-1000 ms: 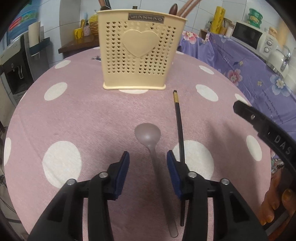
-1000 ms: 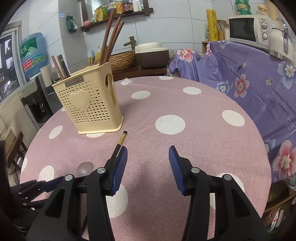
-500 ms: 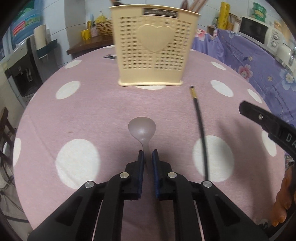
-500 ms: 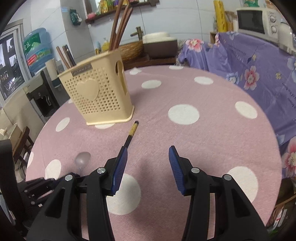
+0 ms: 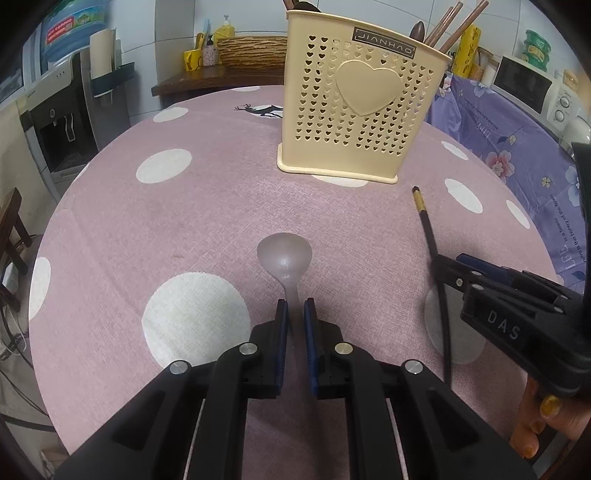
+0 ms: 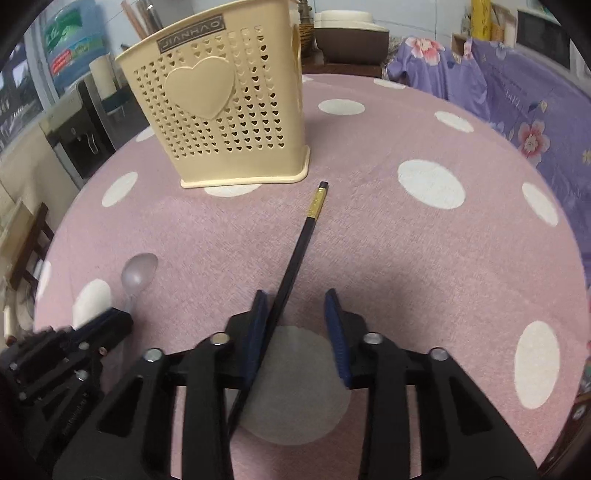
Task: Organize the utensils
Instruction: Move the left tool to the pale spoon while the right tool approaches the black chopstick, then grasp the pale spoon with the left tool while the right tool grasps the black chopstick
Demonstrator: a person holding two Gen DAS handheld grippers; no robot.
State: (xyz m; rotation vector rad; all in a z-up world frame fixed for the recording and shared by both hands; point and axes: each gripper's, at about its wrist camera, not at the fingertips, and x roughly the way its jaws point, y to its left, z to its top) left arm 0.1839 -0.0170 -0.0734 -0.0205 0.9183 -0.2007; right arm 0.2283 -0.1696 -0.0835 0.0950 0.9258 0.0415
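The left tool (image 5: 294, 308) is pinching the neck of a translucent spoon (image 5: 284, 254), its blue pads pressed against the handle just behind the bowl, and the spoon lies flat on the pink, white-dotted tabletop (image 5: 166, 221). The right tool (image 6: 295, 314) has just been closing, yet its jaws are still spread: a black chopstick (image 6: 295, 254) with a gold band near its far end runs between them, lying against the left pad (image 6: 258, 325) (the right pad stands clear of it). The chopstick rests on the tabletop, its banded tip pointing toward the cream utensil holder (image 6: 221, 107) and stopping just short of the holder's base. That holder stands upright farther back with brown sticks (image 5: 452, 24) poking out of its top. The spoon lies left of the chopstick, apart from it.
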